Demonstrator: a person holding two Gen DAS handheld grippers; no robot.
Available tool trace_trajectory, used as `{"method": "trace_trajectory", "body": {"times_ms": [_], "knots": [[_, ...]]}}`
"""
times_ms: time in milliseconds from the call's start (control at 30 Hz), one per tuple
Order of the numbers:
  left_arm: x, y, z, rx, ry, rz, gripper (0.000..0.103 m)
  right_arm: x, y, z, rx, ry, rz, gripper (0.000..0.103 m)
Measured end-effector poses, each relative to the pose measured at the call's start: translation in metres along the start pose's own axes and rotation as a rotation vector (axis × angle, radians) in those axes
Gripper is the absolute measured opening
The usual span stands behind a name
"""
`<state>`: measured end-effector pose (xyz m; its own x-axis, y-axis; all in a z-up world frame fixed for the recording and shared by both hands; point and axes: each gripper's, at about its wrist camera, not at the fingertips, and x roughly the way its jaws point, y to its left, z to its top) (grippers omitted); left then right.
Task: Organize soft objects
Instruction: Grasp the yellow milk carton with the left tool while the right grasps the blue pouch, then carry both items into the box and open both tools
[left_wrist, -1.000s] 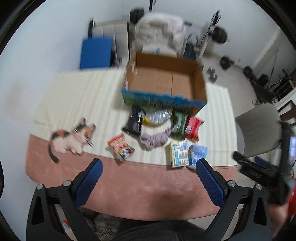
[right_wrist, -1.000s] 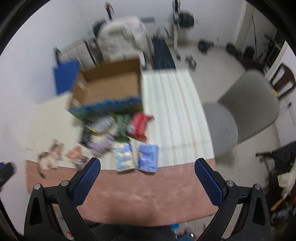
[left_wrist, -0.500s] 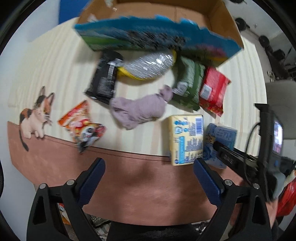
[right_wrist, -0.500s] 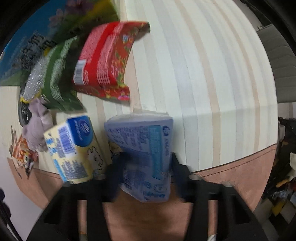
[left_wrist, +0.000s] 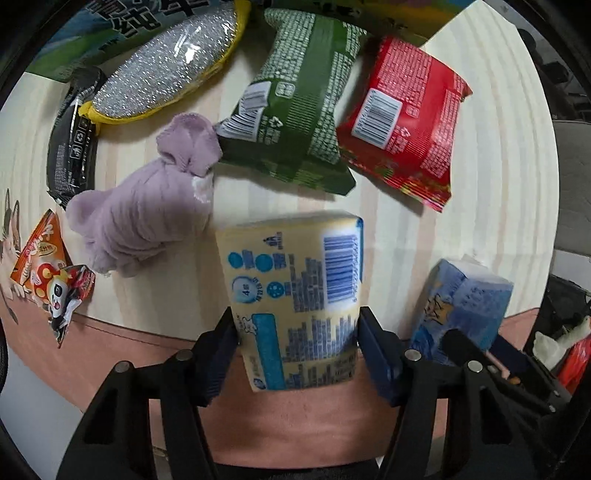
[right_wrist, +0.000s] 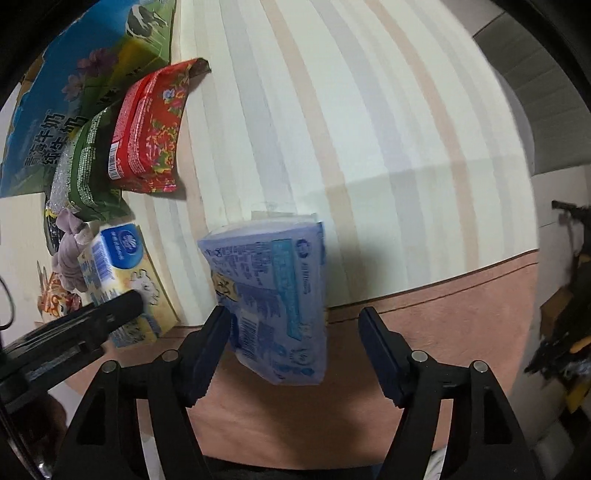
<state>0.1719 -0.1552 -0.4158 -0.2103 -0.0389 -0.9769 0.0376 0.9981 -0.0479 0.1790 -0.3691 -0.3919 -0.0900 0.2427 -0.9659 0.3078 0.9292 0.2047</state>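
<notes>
A yellow tissue pack (left_wrist: 291, 280) lies on the striped tablecloth (right_wrist: 369, 129) near its front edge. My left gripper (left_wrist: 295, 323) points down over it, jaws closing, with both blue pads against the pack's sides. Beside it lies a blue tissue pack (right_wrist: 273, 288), also seen in the left wrist view (left_wrist: 461, 302). My right gripper (right_wrist: 293, 314) straddles it with jaws opening. The left pad touches the pack and the right pad stands clear of it. A purple rolled cloth (left_wrist: 144, 218) lies left of the yellow pack.
Behind the packs lie a green packet (left_wrist: 295, 110), a red packet (left_wrist: 406, 125), a silver and yellow pouch (left_wrist: 166, 62) and a black packet (left_wrist: 70, 147). An orange snack packet (left_wrist: 48, 273) sits at the left. A printed cardboard box (right_wrist: 74, 92) stands further back.
Both grippers came down from high above the table onto the two tissue packs. The left jaws closed in on the yellow pack. The right jaws narrowed on the blue pack, then widened.
</notes>
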Motion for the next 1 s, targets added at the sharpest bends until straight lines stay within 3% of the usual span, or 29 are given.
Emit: {"method": "trace_trajectory", "body": {"times_ms": [67,100,133,267,433,600,733,833,1000], "knots": [[-0.001,-0.003,-0.005,0.012,-0.02,0.021,0.059,0.009,-0.001,-0.001,-0.006,0.004,-0.005,0.067],[-0.002,-0.005,-0.008,0.015,-0.029,0.036,0.059,0.009,0.001,0.001,-0.021,-0.003,-0.034,0.048],[-0.004,-0.005,-0.012,0.015,-0.038,0.056,0.059,0.011,0.005,-0.003,-0.033,-0.014,-0.051,0.048],[-0.022,-0.007,-0.032,0.009,-0.077,0.066,0.058,0.008,0.002,-0.022,-0.072,-0.044,-0.068,0.033],[-0.09,-0.005,-0.056,0.01,-0.171,-0.024,0.058,-0.01,0.005,-0.047,-0.122,-0.049,0.02,0.03],[-0.189,0.01,-0.044,0.027,-0.296,-0.099,0.058,-0.082,0.018,-0.061,-0.206,-0.123,0.159,0.03],[-0.242,0.033,0.032,0.054,-0.335,-0.117,0.059,-0.14,0.043,-0.034,-0.261,-0.187,0.228,0.03],[-0.256,0.048,0.094,0.051,-0.355,-0.088,0.059,-0.16,0.075,0.002,-0.298,-0.255,0.208,0.03],[-0.226,0.076,0.212,0.033,-0.286,-0.131,0.059,-0.129,0.126,0.081,-0.28,-0.255,0.158,0.03]]}}
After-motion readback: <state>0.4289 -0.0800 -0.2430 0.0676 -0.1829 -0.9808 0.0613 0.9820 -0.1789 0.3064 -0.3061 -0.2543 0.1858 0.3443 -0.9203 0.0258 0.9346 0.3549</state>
